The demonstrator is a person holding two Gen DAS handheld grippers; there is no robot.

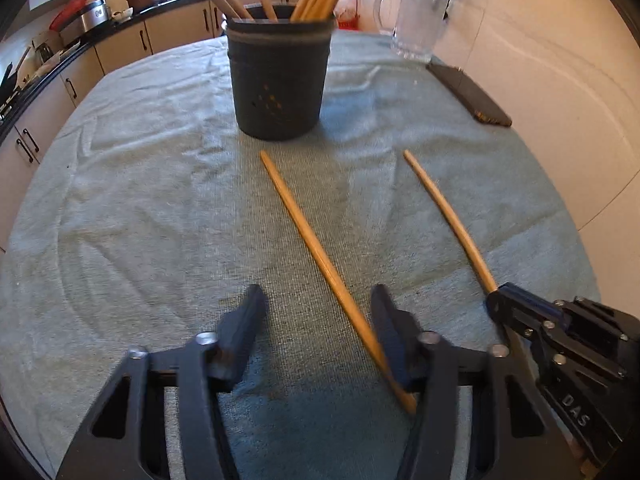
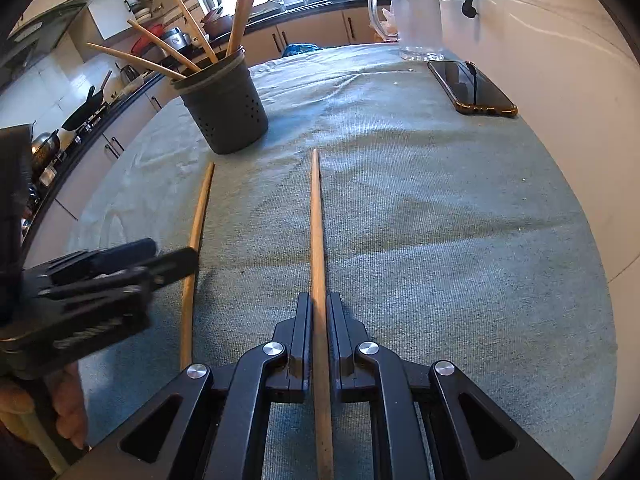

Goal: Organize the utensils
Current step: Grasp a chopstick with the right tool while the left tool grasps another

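**A:** Right wrist view: right hand-held gripper [image 2: 319, 332] clamped tight on one chopstick [image 2: 318, 240], stick running straight out between the pads toward the dark holder [image 2: 228, 116]. Probably gripped near the thick end so the tip can lead into the cup.

**B:** Left wrist view though: left hand-held gripper [image 1: 316, 320] with jaws apart, only partway spread. Second chopstick [image 1: 308, 232] lying on the towel-covered table [image 1: 140, 200], slanting between the fingers, touching the right-hand one at most. No squeeze yet.

**A:** Yep, looks like lining up before the pinch. Holder just beyond both sticks, already full of chopsticks, so short trip.

**B:** Phone [image 2: 472, 88] and glass jug [image 2: 416, 20] well off to the side, no bother.
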